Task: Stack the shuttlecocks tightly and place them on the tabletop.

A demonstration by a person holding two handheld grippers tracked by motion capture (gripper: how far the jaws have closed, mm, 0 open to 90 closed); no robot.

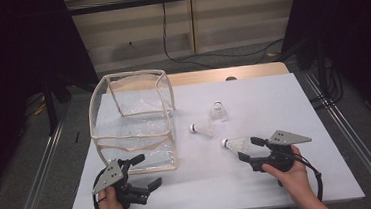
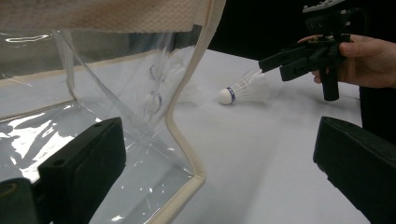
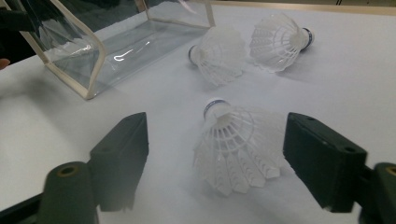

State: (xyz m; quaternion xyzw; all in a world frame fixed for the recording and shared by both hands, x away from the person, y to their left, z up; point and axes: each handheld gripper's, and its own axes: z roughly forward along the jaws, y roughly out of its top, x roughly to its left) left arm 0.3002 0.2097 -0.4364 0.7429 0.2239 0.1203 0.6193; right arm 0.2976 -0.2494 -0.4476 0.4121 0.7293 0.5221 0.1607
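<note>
- White feathered plastic shuttlecock (image 3: 236,149) lies on my white table (image 1: 260,189), between my right gripper's (image 1: 251,152) parted jaws, untouched.
- Left gripper (image 1: 146,173), jaws wide, sits at seven o'clock by the clear cream-trimmed bag (image 1: 132,121).

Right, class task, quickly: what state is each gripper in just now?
Left gripper: open, holding nothing, beside the clear bag.
Right gripper: open, jaws either side of the nearest shuttlecock, not yet pressing it.
</note>
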